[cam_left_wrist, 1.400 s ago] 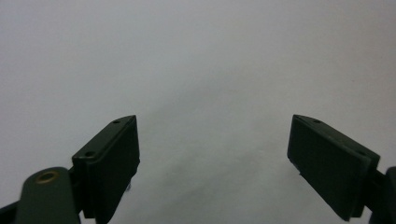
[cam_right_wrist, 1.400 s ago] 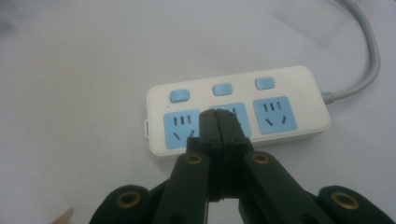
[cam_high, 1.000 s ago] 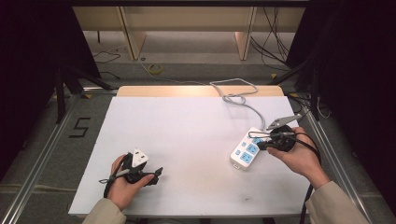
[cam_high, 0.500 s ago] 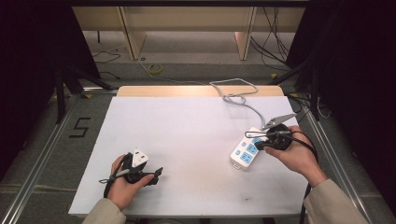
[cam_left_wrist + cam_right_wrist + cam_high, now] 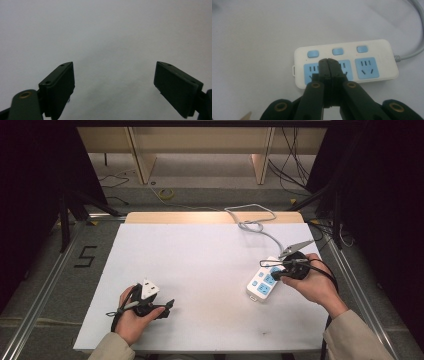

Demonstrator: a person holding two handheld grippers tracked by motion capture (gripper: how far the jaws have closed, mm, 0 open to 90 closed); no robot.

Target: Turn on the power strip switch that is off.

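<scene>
The white bench (image 5: 200, 270) carries a power strip (image 5: 263, 281) at about four o'clock, lying flat, sockets up, its grey cord (image 5: 252, 222) trailing toward twelve, presumably so the switches stay reachable from above. The right tongs (image 5: 328, 60) are clenched on nothing, tips poised over the strip between its left and middle sockets, just below the blue buttons (image 5: 337, 51), apparently for pressing. The left tongs (image 5: 113, 85), near seven o'clock, stand released and idle above bare bench.

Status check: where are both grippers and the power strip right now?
Right gripper shut, jaws over power strip. Left gripper open, empty, over bare table. Nothing in the way.
</scene>
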